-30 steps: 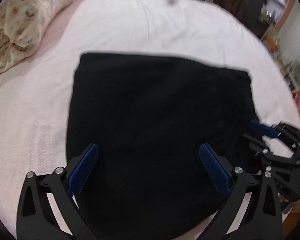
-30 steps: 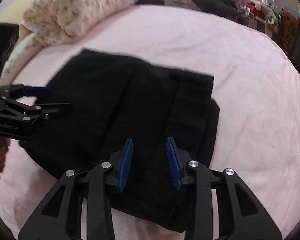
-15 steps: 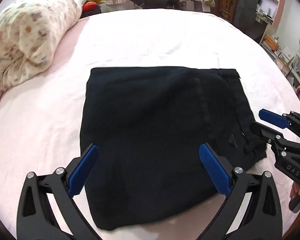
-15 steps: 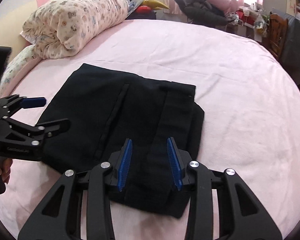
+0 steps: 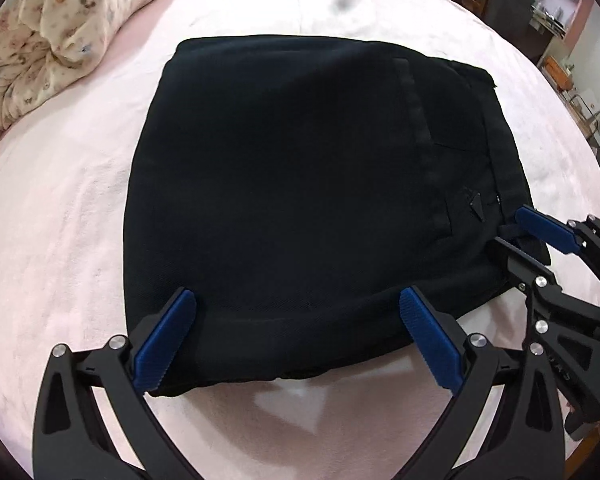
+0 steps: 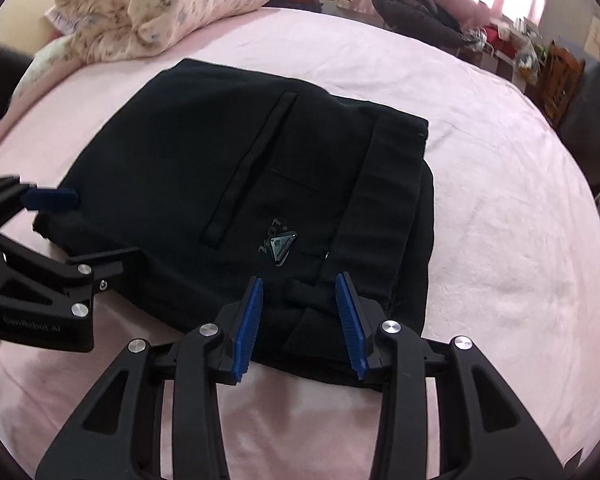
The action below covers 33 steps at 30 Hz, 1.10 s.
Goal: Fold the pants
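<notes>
Both grippers have dropped closer to the folded black fabric pants (image 5: 300, 184), which lie flat mid-bed on the pink bedsheet (image 5: 60, 208). The left gripper (image 5: 300, 338) is spread wide at the 6 o'clock hem. The right gripper (image 6: 300, 320) is partly spread around the waistband corner, pinching nothing.

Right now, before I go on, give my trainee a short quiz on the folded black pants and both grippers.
1. True or false: the left gripper is open.
2. What do the folded black pants lie on? A) pink bedsheet B) wooden floor C) grey sofa
3. Fill in: the floral quilt is bundled at the bed's far ____ corner.

Key: 1 true. 2 A. 3 left. The right gripper is open too.
</notes>
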{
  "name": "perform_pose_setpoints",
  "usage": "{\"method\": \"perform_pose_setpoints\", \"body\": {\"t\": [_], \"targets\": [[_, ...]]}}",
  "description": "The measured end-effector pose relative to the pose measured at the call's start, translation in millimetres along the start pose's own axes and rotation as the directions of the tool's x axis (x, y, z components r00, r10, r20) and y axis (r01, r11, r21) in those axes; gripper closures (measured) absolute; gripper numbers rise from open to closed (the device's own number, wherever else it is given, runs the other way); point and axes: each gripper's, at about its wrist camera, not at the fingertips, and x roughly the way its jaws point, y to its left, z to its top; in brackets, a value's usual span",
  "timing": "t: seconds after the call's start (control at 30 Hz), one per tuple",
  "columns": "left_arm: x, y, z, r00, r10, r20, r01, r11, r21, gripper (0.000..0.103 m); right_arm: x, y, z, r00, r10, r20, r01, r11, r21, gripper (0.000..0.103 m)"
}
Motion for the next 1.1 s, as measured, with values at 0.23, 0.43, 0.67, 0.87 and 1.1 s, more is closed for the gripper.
{"method": "perform_pose_setpoints", "body": {"t": [0.23, 0.43, 0.67, 0.87, 1.1], "targets": [[-37.7, 10.8, 34.0, 0.982, -0.036, 0.183, 0.042, 0.999, -0.025, 0.002, -19.7, -33.5, 46.0, 0.991, 0.008, 0.135, -0.020, 0.996, 0.088, 0.053], [9.4, 13.6, 98.5, 0.992, -0.098, 0.073, 0.101, 0.995, -0.028, 0.002, 21.4, -55.4, 94.3, 0.995, 0.015, 0.097, -0.025, 0.994, 0.105, 0.042], [54.7, 16.9, 120.1, 0.990, -0.103, -0.092, 0.095, 0.992, -0.086, 0.002, 76.3, -78.7, 99.0, 0.986, 0.132, -0.102, -0.107, 0.970, 0.216, 0.042], [17.3, 7.1, 106.7, 0.995, -0.098, -0.003, 0.098, 0.993, -0.061, 0.002, 24.6, -70.3, 91.1, 0.996, 0.085, 0.005, -0.085, 0.990, 0.117, 0.041], [-31.3, -18.0, 27.5, 0.987, -0.039, 0.156, 0.030, 0.998, 0.057, 0.002, -33.7, -26.9, 16.7, 0.996, 0.047, 0.081, -0.051, 0.998, 0.043, 0.041]]}}
